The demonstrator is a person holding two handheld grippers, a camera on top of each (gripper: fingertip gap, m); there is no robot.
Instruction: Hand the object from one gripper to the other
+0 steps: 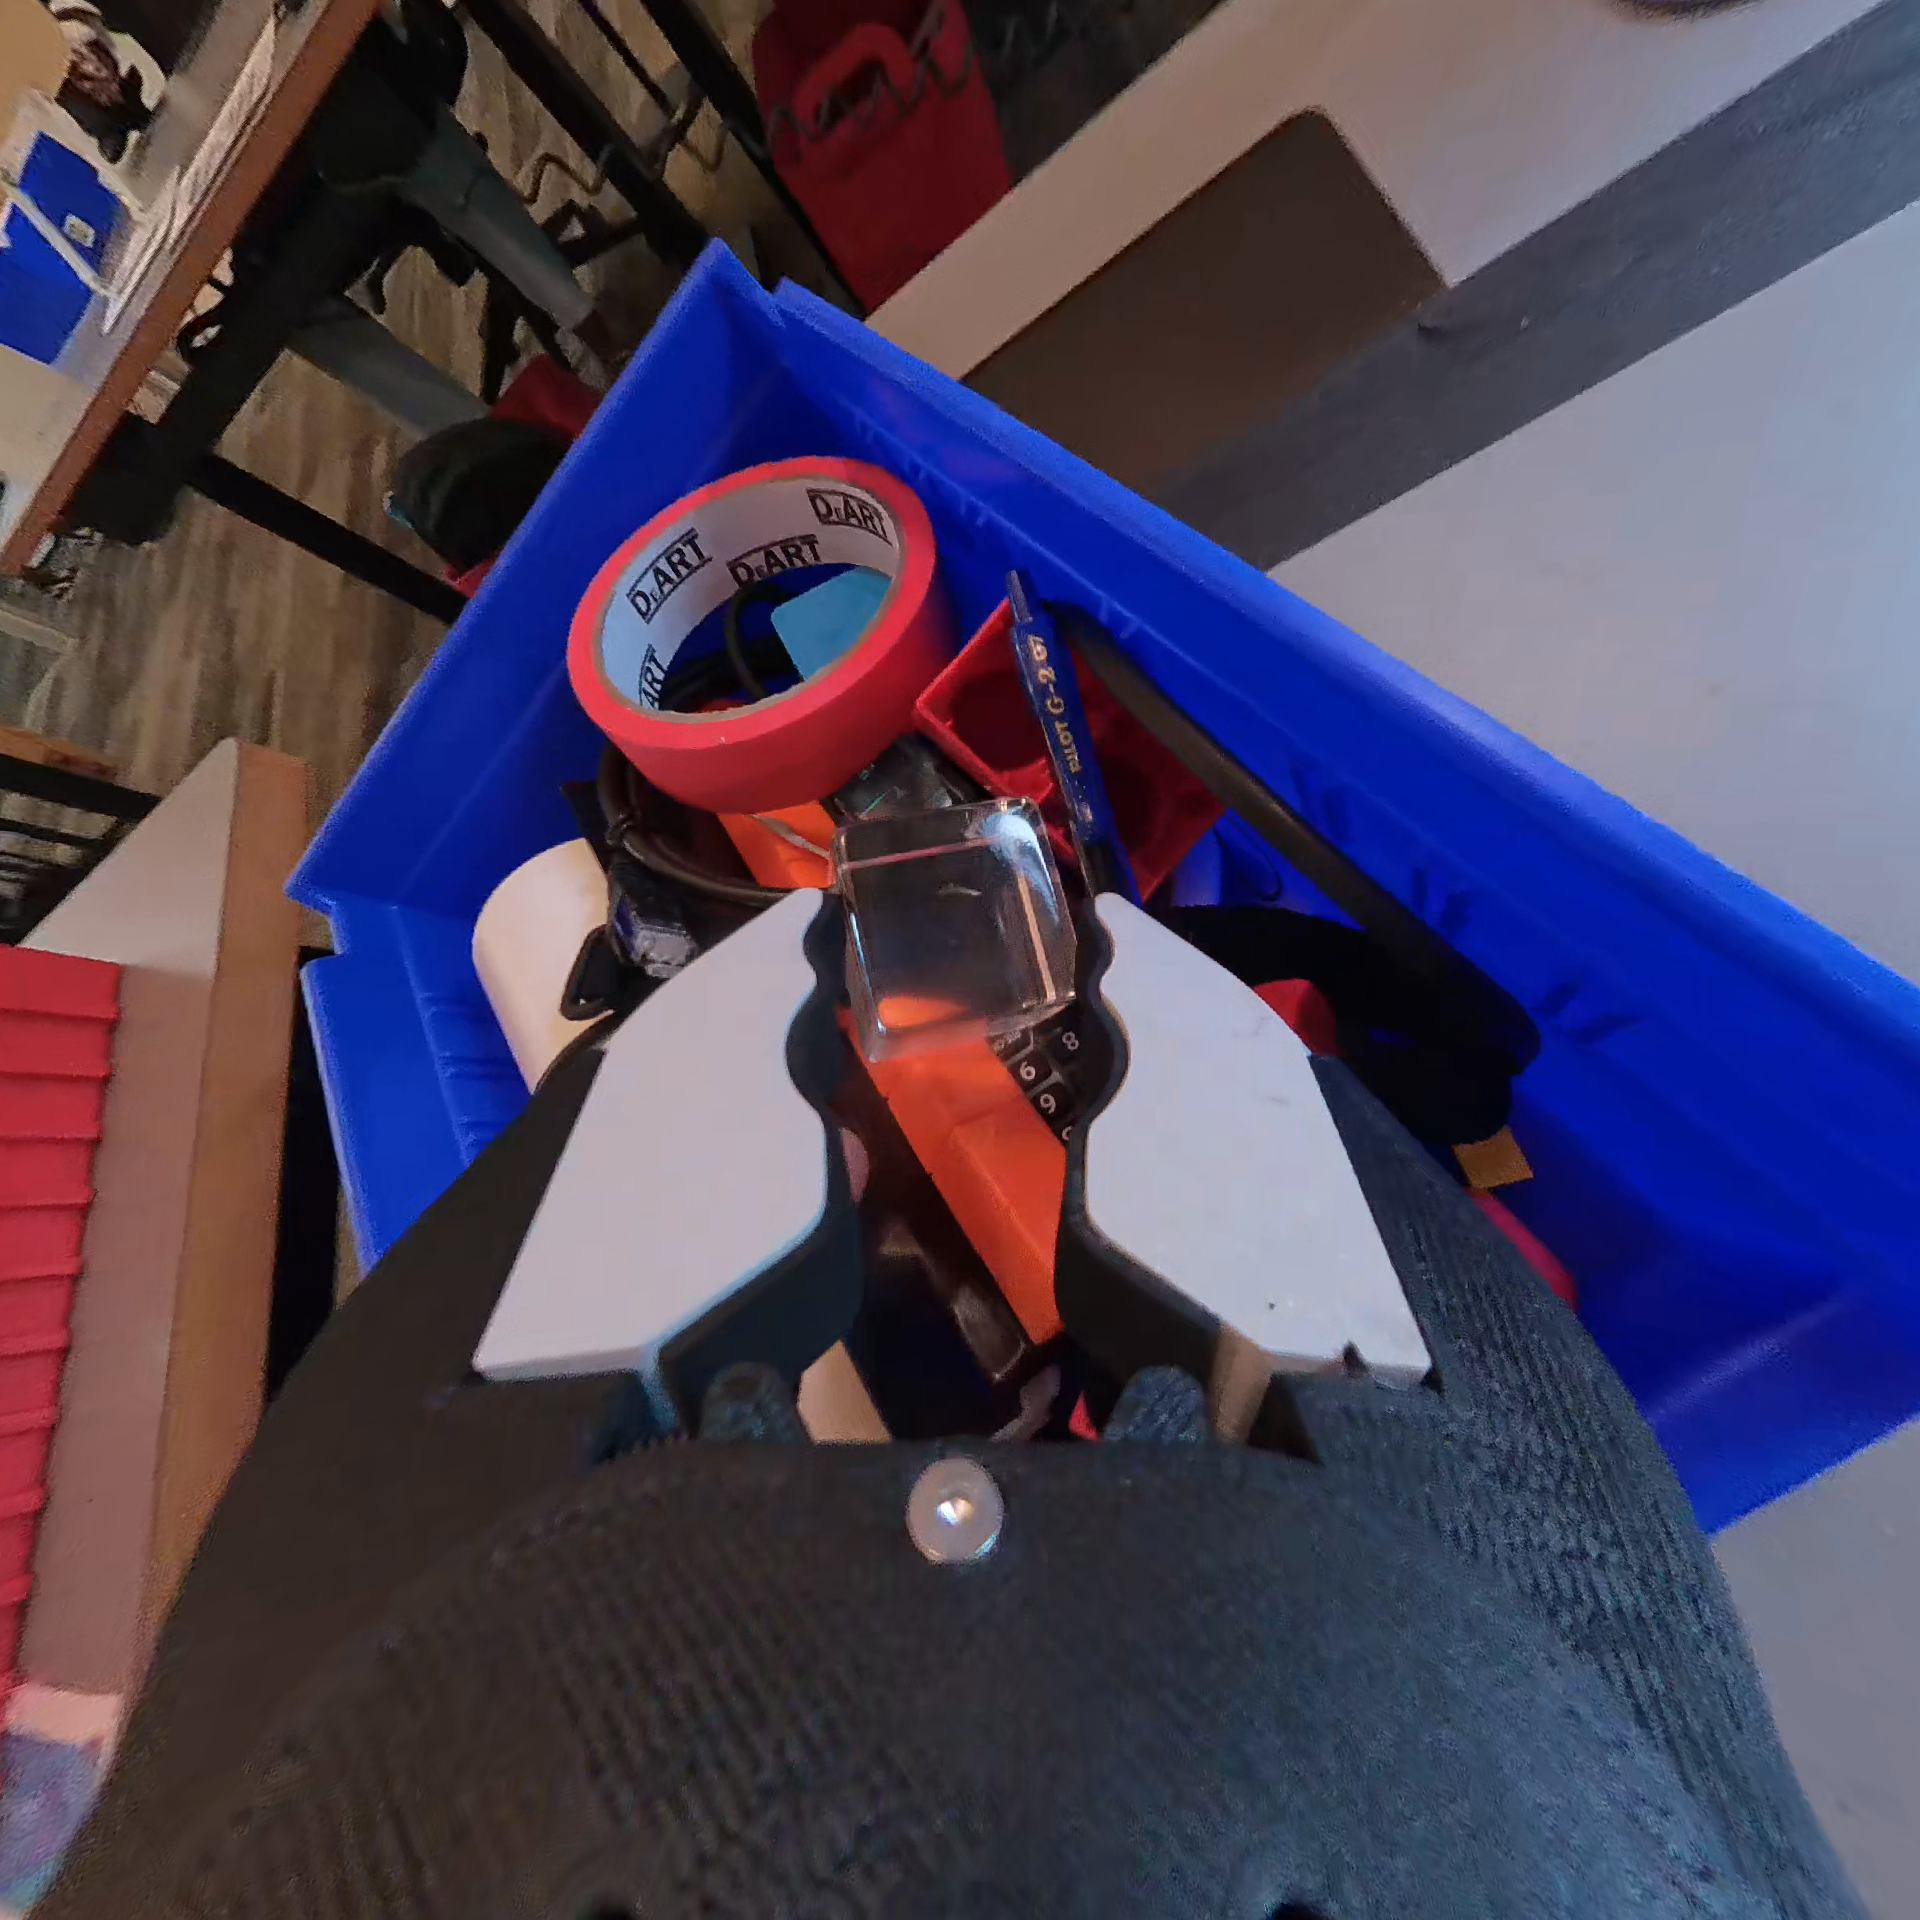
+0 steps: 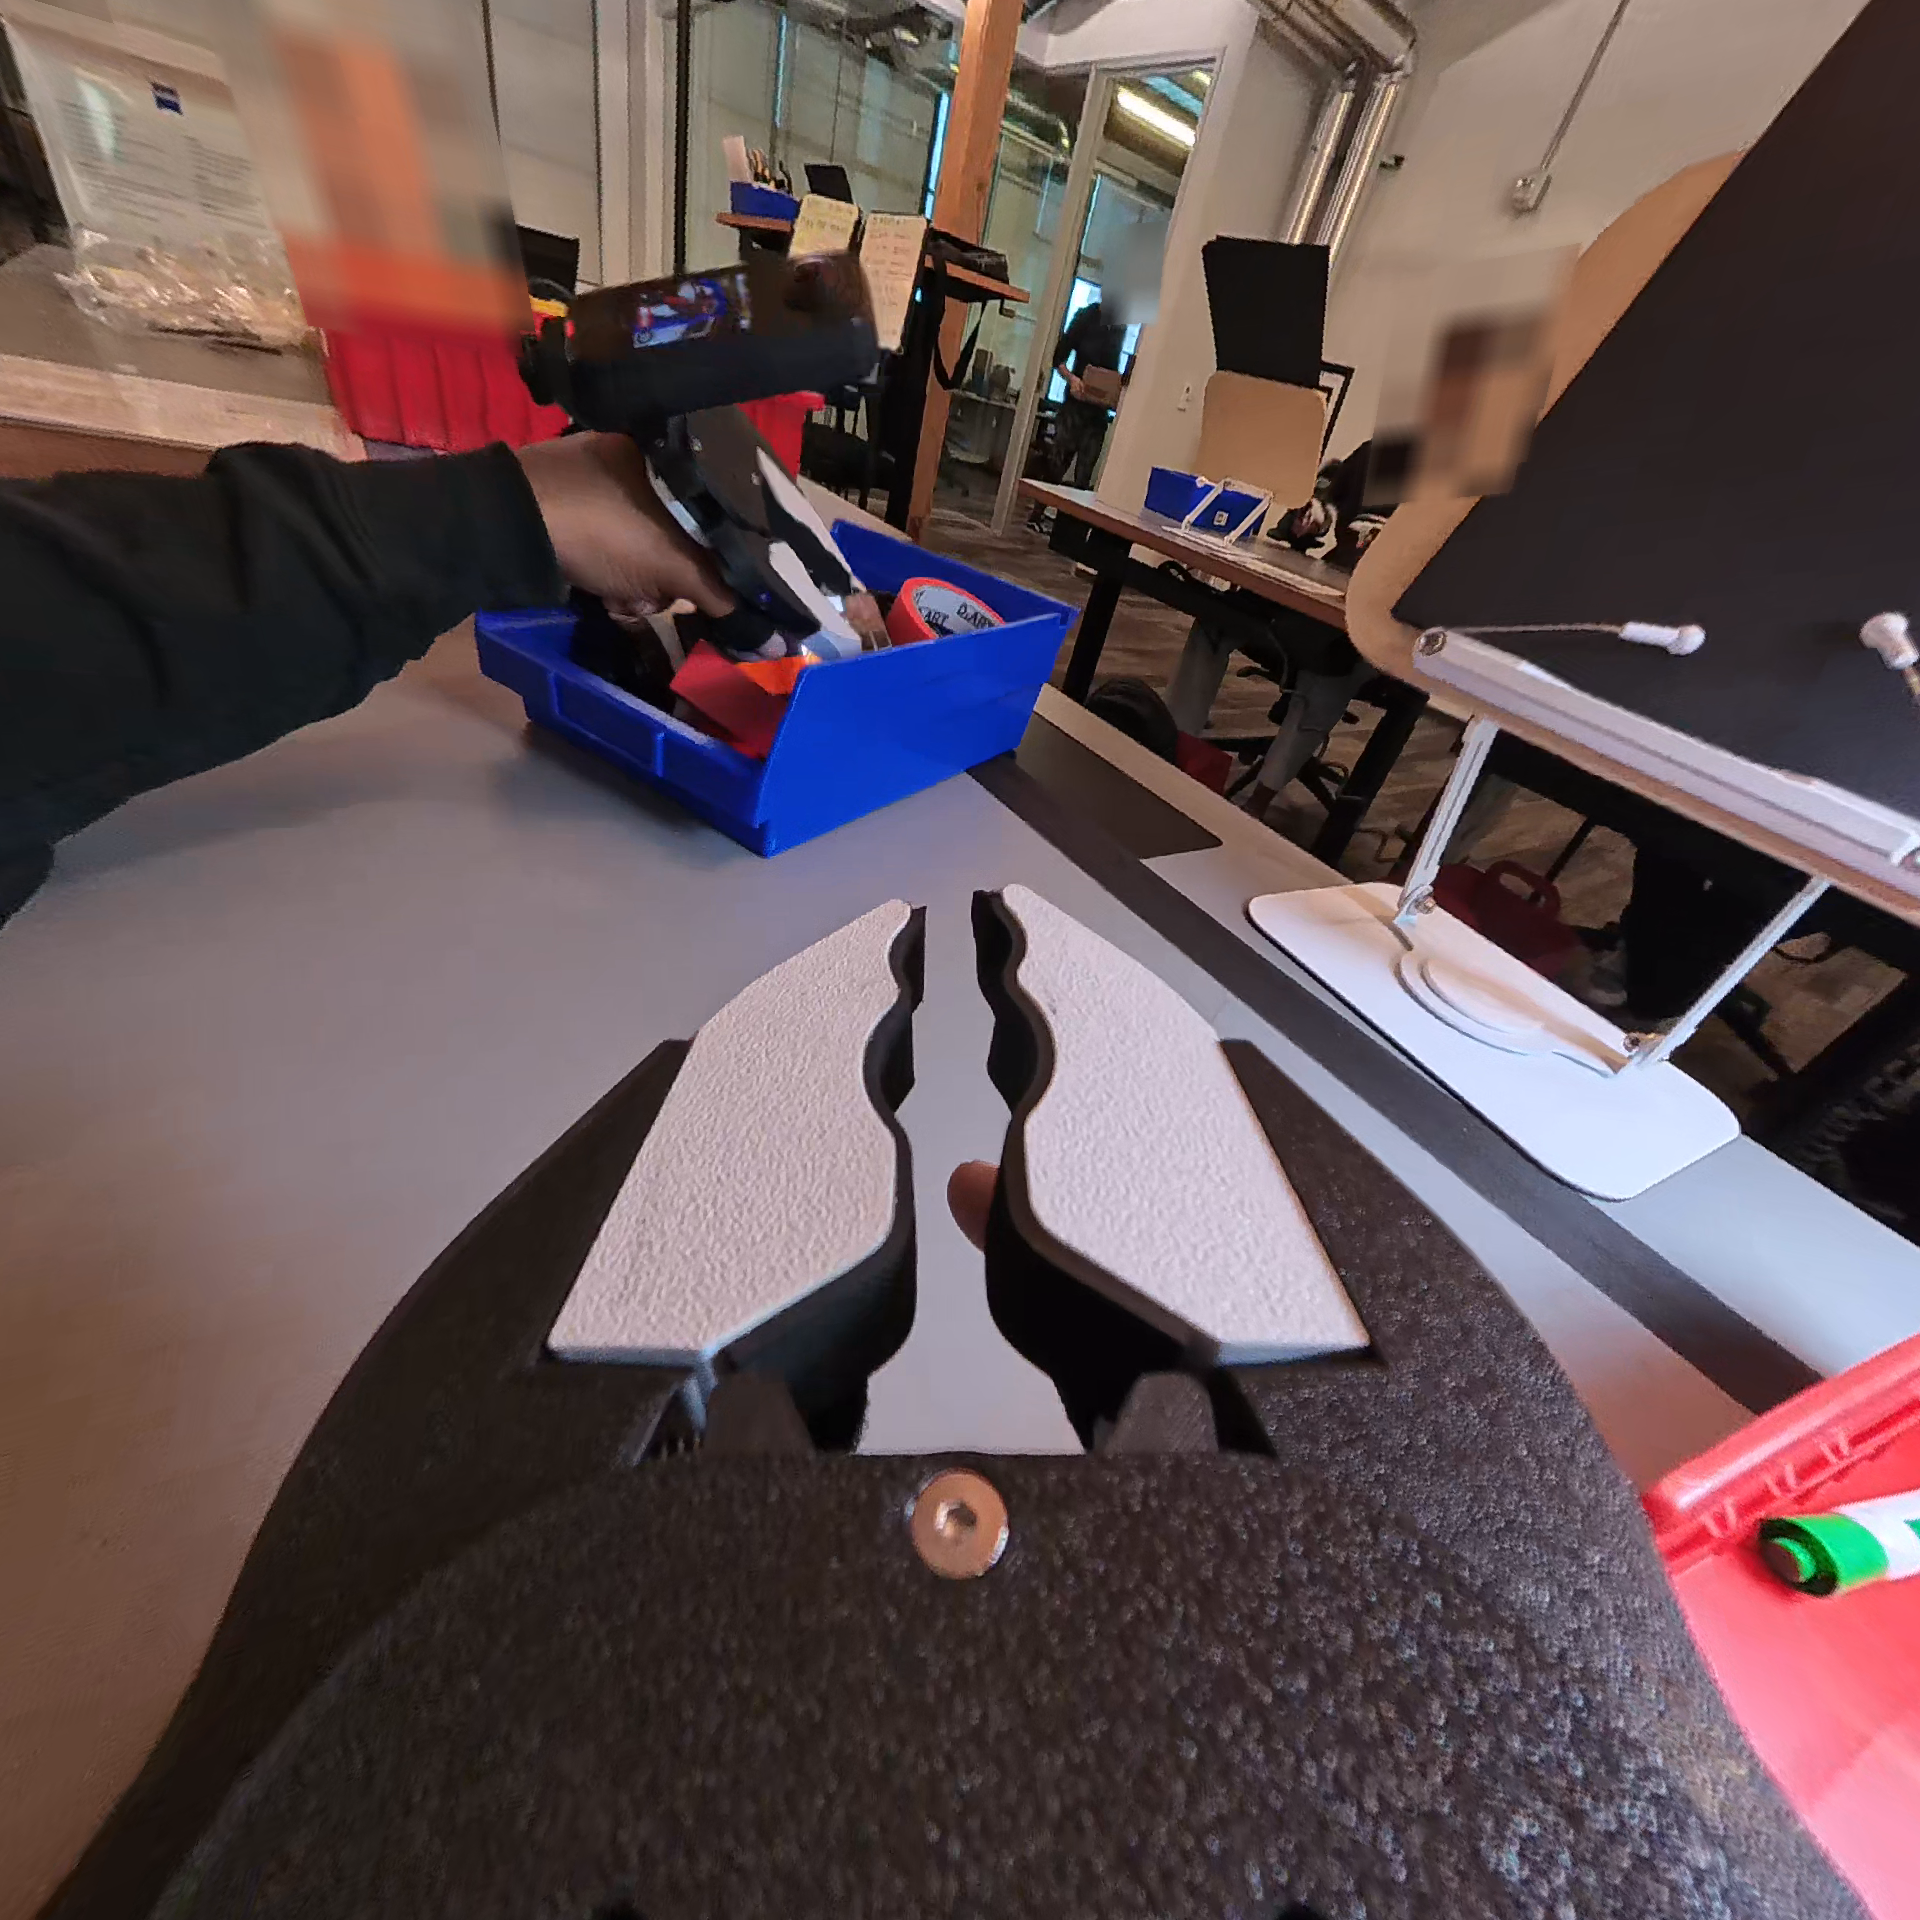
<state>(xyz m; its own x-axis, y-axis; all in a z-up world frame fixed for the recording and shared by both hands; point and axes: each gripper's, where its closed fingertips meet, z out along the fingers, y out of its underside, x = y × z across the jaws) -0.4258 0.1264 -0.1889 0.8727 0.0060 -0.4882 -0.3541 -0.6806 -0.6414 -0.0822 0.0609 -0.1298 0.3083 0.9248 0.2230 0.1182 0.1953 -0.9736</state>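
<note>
Two grippers: our left gripper [image 1: 951, 925] grips a clear cube [image 1: 951, 920], seemingly, over the blue bin [image 1: 1351, 665]; our right gripper [image 2: 948, 914] hovers above the table [image 2: 364, 935], fingers narrowly parted, empty.

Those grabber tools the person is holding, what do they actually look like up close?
Both look alike. The left gripper and right gripper each have a rough black body with one silver screw in the middle, and two pale grey fingers edged with wavy black pads. Seen from the right wrist view, the left one has a pistol-style handle and a camera on top. The person wears a black long sleeve.
</note>
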